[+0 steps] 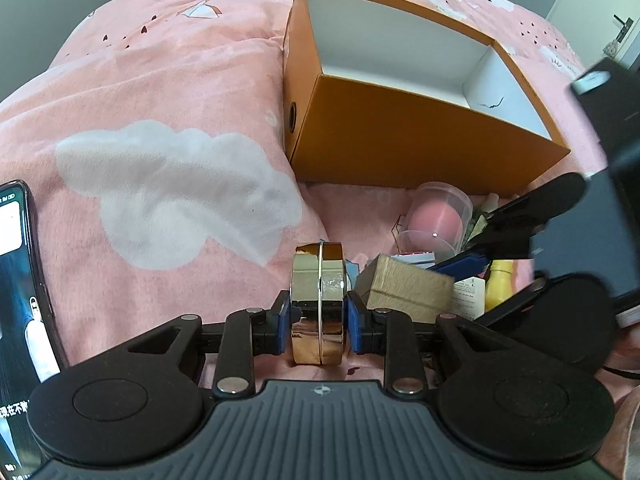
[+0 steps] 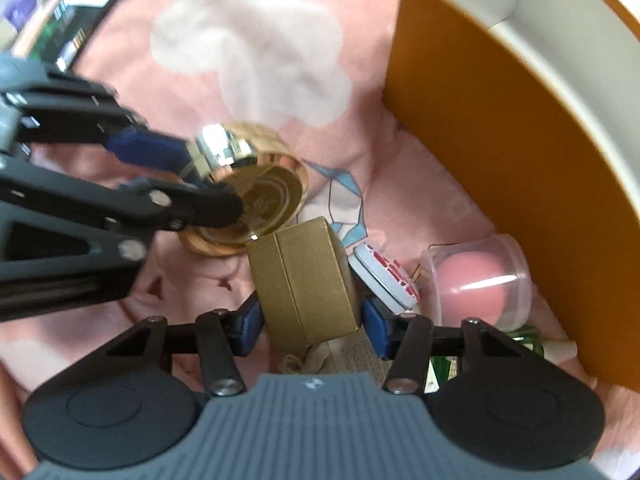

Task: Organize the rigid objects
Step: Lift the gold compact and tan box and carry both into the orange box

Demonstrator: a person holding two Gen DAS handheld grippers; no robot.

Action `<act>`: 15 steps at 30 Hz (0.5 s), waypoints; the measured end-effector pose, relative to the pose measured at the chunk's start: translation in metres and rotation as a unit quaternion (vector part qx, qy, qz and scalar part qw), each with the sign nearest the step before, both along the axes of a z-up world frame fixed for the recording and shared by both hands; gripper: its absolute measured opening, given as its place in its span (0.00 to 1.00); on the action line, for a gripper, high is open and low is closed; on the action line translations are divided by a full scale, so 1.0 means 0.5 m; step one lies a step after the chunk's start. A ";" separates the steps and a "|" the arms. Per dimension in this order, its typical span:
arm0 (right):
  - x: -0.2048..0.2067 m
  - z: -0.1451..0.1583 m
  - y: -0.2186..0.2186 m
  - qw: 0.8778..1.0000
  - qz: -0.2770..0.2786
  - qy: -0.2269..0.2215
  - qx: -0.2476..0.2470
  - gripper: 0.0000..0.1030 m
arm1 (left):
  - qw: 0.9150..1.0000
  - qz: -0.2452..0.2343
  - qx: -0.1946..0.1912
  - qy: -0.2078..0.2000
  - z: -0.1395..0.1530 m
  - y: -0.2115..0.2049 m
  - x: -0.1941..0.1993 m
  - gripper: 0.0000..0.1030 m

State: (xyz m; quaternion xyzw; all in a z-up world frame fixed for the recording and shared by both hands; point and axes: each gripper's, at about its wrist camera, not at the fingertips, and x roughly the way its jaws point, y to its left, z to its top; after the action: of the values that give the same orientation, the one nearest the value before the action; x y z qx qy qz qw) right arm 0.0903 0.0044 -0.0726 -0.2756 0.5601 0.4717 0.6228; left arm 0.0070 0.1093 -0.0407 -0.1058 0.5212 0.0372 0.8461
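My left gripper (image 1: pixel 318 322) is shut on a round gold compact (image 1: pixel 318 304), held on edge between its blue pads just above the pink bedspread. The compact also shows in the right wrist view (image 2: pixel 256 196) with the left gripper's fingers (image 2: pixel 152 148) on it. My right gripper (image 2: pixel 312 324) has its blue pads on both sides of a small gold cardboard box (image 2: pixel 304 284), which also shows in the left wrist view (image 1: pixel 404 288); whether the pads touch it I cannot tell. An open orange box (image 1: pixel 400 136) with a white inside stands beyond, also in the right wrist view (image 2: pixel 500 152).
A clear plastic cup with a pink sponge (image 2: pixel 480 276) lies beside the orange box. A white and red tin (image 2: pixel 384 276), a green bottle (image 2: pixel 528 340) and a yellow bottle (image 1: pixel 498 284) lie near the gold box. A phone (image 1: pixel 20 280) lies at the left.
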 end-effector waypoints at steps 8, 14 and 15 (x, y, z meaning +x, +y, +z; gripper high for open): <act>0.042 0.109 -0.081 0.995 -0.075 -0.010 0.066 0.48 | 0.999 -0.009 -0.018 -0.039 0.052 -0.006 0.007 0.30; 0.083 0.205 -0.148 0.982 -0.142 -0.038 0.119 0.48 | 0.996 -0.027 -0.028 -0.084 0.117 -0.010 0.033 0.31; 0.090 0.220 -0.157 0.979 -0.152 -0.044 0.129 0.48 | 0.995 -0.030 -0.031 -0.093 0.131 -0.009 0.040 0.30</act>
State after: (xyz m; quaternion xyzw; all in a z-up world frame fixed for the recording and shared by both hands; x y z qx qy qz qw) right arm 0.1351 -0.0741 0.0375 -0.1250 0.5024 0.4269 0.7414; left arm 0.0269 0.1047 0.0250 -0.1194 0.4441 -0.0147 0.8878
